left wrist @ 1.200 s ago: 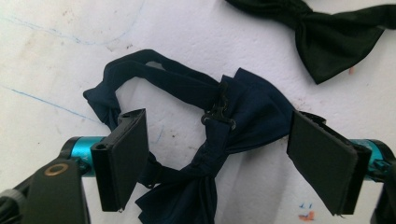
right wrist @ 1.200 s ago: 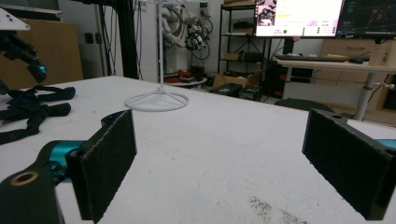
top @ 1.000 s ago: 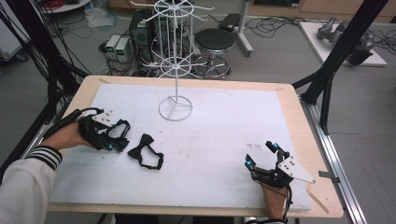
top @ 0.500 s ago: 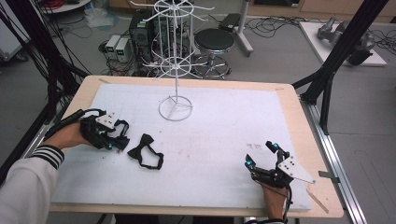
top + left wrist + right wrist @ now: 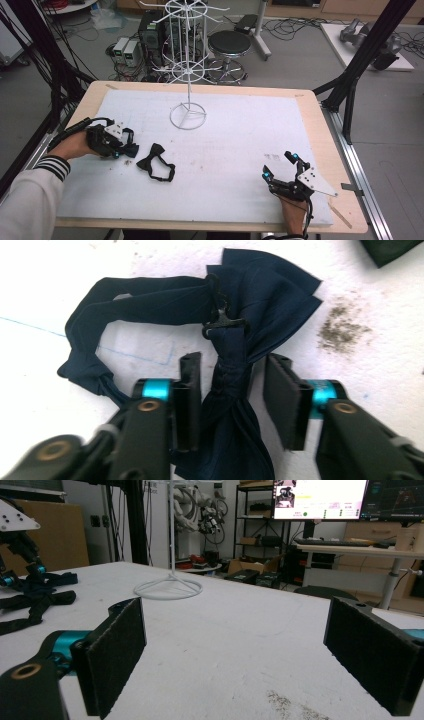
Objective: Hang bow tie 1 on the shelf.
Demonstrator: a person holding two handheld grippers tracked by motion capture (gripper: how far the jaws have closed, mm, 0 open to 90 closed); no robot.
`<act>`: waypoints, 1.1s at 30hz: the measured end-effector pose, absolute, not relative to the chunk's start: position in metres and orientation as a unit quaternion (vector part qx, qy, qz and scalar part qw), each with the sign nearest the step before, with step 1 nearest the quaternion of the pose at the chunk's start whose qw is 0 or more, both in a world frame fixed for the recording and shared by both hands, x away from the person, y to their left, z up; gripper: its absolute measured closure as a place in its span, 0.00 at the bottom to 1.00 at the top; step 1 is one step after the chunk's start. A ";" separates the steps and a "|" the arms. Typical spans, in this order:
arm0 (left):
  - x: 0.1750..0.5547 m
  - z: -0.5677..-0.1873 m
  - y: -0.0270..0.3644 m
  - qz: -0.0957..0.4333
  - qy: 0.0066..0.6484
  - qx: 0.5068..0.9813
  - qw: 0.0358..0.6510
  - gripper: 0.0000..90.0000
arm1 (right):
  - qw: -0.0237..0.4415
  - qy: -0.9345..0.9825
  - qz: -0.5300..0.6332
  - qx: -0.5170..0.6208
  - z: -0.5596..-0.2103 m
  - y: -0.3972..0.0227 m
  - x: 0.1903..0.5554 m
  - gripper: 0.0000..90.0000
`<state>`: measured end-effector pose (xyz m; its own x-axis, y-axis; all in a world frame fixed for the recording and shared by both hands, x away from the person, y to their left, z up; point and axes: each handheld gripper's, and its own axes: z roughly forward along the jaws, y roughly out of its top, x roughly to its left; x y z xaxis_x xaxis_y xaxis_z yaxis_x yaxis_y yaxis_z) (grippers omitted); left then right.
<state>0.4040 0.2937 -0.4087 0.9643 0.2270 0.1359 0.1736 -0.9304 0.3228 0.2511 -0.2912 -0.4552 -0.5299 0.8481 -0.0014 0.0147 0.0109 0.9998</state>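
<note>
A dark navy bow tie (image 5: 235, 370) lies on the white table cover with its strap looped to the left. My left gripper (image 5: 231, 405) straddles its knot. The jaws have just been closing with the tie between them; one pad (image 5: 189, 400) is against the fabric, while a gap remains at the other pad (image 5: 281, 405). In the high view this gripper (image 5: 120, 149) sits at the table's left. A second, black bow tie (image 5: 156, 163) lies just right of it. My right gripper (image 5: 278, 165) rests at the front right, open and empty (image 5: 240, 650).
A white wire display stand (image 5: 188, 75) rises from its ring base at the back middle of the cover (image 5: 260, 130); it also stands ahead in the right gripper view (image 5: 169, 585). A dirt smudge (image 5: 342, 330) marks the cover beside the navy tie.
The left gripper's jaws have narrowed around the navy bow tie. Both hands and the black bow tie have stayed where they were.
</note>
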 end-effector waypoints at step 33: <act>0.403 -0.379 0.304 0.136 0.211 0.924 0.288 0.82 | 0.341 0.624 0.613 0.346 -0.455 -0.291 0.251 0.10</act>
